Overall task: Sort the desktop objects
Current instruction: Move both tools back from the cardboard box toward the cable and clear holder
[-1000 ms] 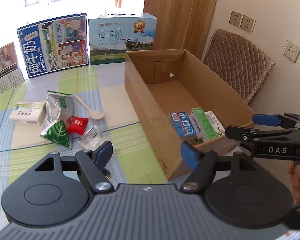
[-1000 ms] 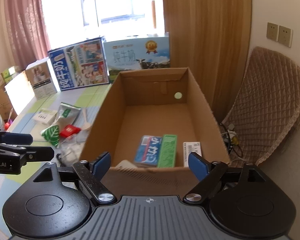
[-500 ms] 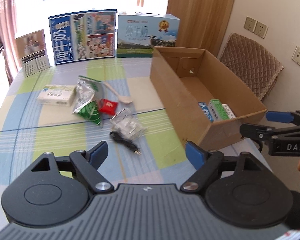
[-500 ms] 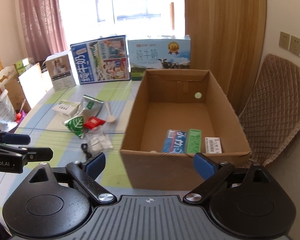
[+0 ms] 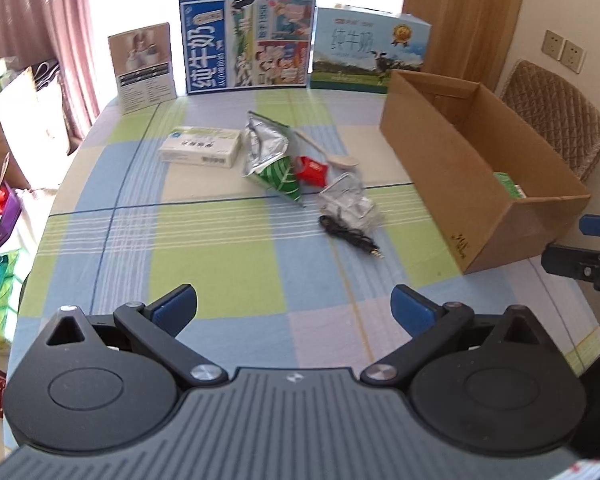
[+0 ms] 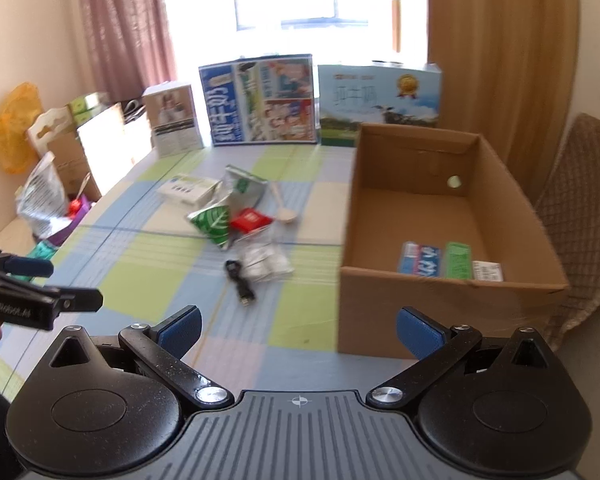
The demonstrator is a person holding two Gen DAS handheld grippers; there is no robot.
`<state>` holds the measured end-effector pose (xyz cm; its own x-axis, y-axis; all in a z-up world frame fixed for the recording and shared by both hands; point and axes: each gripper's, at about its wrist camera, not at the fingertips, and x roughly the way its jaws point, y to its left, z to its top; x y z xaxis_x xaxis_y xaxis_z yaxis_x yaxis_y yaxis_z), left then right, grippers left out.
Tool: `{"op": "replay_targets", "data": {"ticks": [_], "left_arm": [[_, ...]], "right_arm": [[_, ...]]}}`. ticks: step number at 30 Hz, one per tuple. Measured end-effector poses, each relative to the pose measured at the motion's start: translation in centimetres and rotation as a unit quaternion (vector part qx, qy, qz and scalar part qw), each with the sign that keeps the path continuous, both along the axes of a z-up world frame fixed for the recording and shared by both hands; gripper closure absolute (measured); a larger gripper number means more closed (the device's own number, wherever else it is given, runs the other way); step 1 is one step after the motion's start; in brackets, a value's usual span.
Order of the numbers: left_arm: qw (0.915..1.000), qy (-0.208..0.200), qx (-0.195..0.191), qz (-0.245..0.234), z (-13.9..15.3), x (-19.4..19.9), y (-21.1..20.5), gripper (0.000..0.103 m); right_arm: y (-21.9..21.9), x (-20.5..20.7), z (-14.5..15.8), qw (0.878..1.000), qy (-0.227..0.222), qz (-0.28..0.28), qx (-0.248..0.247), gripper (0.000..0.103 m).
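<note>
On the checked tablecloth lie a white box [image 5: 201,151], a silver-green foil bag [image 5: 274,162], a red packet [image 5: 312,169], a wooden spoon [image 5: 332,156], a clear plastic packet [image 5: 350,202] and a black cable [image 5: 350,236]. The open cardboard box [image 5: 472,184] stands at the right; it holds a blue pack [image 6: 422,259], a green pack [image 6: 458,260] and a white pack [image 6: 487,271]. My left gripper [image 5: 294,306] is open and empty, near the front edge of the table. My right gripper [image 6: 298,326] is open and empty, in front of the box.
Milk cartons [image 5: 248,42] and a small display box [image 5: 144,66] stand along the table's far edge. A padded chair [image 5: 556,112] is right of the cardboard box. Bags and boxes [image 6: 52,184] crowd the floor at the left.
Both grippers have pulled back and up from the cardboard box toward the near edge of the table. Both stay open and empty. The objects have not moved.
</note>
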<state>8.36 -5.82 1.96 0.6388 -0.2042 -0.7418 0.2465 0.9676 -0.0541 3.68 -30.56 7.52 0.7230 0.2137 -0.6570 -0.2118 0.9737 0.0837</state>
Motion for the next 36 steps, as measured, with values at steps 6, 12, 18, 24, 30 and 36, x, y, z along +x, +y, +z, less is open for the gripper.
{"op": "replay_targets", "data": {"ticks": [6, 12, 18, 24, 30, 36], "left_arm": [[0.9999, 0.006, 0.008, 0.013, -0.9, 1.1, 1.9, 0.001], [0.9997, 0.014, 0.005, 0.018, -2.4, 3.1, 2.8, 0.001], [0.9997, 0.017, 0.001, 0.015, -3.8, 5.7, 3.1, 0.002], [0.9998, 0.019, -0.005, 0.005, -5.7, 8.6, 2.8, 0.002], [0.9997, 0.022, -0.013, 0.001, -7.8, 10.9, 2.7, 0.002], [0.9993, 0.029, -0.023, 0.003, -9.2, 12.1, 3.0, 0.002]], "right_arm": [[2.3, 0.6, -1.5, 0.999, 0.005, 0.038, 0.003, 0.002], [4.5, 2.0, -3.6, 0.998, 0.015, 0.069, -0.001, 0.002], [6.2, 4.1, -5.6, 0.996, 0.015, 0.092, -0.003, 0.007], [7.0, 7.3, -8.1, 0.995, 0.02, 0.093, -0.018, 0.017], [7.3, 10.3, -10.4, 0.995, 0.02, 0.094, -0.037, 0.019], [7.6, 12.6, -12.6, 0.993, 0.021, 0.1, -0.053, 0.031]]}}
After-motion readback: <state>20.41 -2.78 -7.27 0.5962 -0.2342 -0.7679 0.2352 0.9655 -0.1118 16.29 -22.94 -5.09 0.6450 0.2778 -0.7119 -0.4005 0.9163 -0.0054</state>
